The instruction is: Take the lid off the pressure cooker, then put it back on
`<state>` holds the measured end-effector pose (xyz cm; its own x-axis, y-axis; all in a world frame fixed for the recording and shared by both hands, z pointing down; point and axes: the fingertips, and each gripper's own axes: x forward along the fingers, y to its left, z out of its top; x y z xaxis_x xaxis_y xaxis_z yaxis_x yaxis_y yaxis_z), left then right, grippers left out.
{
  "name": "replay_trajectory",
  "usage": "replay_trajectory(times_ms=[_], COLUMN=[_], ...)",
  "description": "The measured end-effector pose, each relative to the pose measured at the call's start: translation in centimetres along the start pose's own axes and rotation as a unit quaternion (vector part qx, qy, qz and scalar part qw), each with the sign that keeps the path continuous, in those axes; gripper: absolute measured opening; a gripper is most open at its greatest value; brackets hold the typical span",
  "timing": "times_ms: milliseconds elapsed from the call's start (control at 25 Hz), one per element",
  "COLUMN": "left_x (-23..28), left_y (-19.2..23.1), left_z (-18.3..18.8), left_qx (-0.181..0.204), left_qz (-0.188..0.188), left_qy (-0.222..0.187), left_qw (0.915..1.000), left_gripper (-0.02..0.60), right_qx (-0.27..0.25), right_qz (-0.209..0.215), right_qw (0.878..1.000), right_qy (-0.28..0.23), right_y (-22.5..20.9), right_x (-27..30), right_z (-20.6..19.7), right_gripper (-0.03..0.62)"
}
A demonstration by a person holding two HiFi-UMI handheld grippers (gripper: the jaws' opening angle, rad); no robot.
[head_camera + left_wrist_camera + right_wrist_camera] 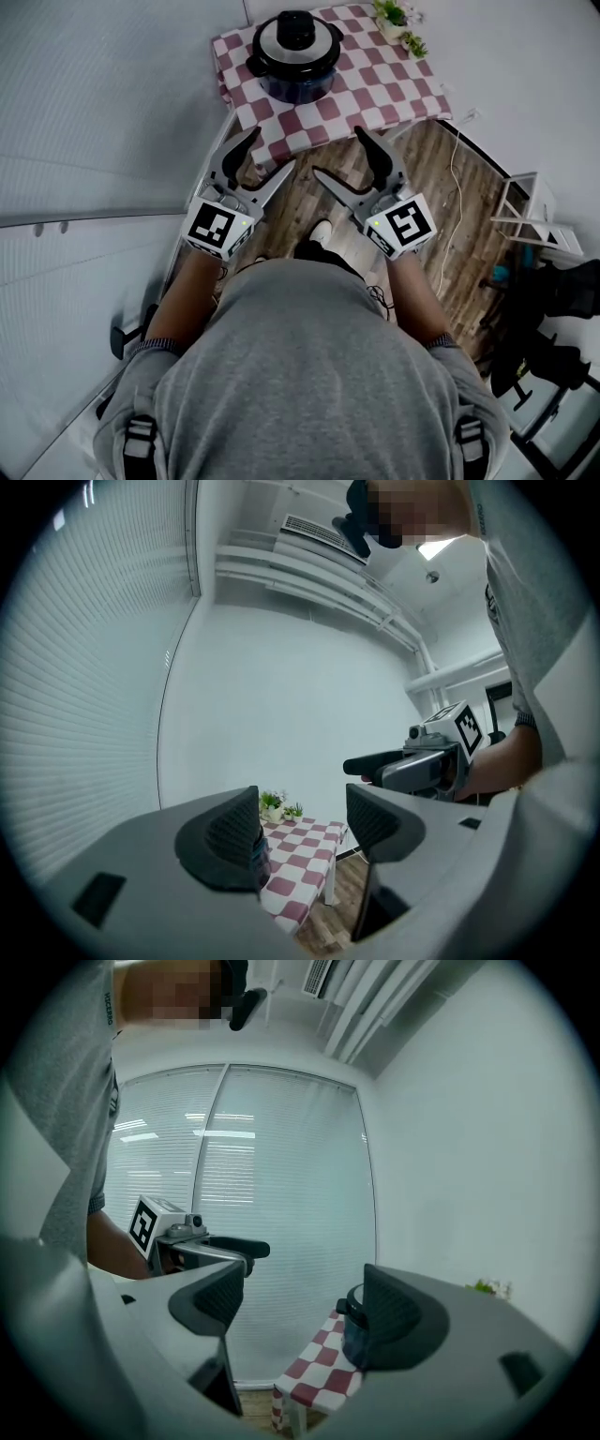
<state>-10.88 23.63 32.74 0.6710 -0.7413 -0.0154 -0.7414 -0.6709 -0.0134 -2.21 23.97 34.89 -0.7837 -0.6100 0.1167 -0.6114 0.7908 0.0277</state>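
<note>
Presently, in the head view, the pressure cooker (295, 58) stands at 12 o'clock on the checked desk (375, 89), its lid (296, 36) seated and the black knob uppermost. A small potted plant (398, 21) sits at the desk's far corner, toward 1 o'clock of the cooker. The left gripper (272, 148) and right gripper (337, 150) are held over the wooden floor (441, 216) at 6 o'clock of the desk, well apart from the cooker. Both point toward it.

In the left gripper view the jaws stand apart with nothing between them. The desk edge and plant show through the gap, and a dark sliver of the cooker sits behind the left pad.

In the right gripper view the jaws are likewise apart and empty. The cooker's rim and one side handle show just at 9 o'clock of the right-hand pad.

Judgement: the task is at the approach step, and lid removal has not begun. The next move calls for carrying the grippers forward over the desk. One should then descend squarely on the knob, and the other may need to steady a side handle.
</note>
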Motion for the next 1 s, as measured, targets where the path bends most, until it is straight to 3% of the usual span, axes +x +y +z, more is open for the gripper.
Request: replay_trajectory(times_ms=[520,1000], left_x=[6.7,12.9], left_y=[-0.5,5.4], left_z=[-0.2,-1.6], left_qx=[0.007,0.004], left_qz=[0.045,0.045], left_qy=[0.006,0.016], left_qw=[0.9989,0.9988], left_gripper=[0.315,0.316], right_qx=[-0.006,-0.010], right_qz=[0.047,0.056], right_qw=[0.999,0.998], right_qy=[-0.005,0.006], right_y=[-7.4,-13.1], right_x=[0.1,5.4], right_z=[0.1,-0.4], right_gripper=[0.413,0.413])
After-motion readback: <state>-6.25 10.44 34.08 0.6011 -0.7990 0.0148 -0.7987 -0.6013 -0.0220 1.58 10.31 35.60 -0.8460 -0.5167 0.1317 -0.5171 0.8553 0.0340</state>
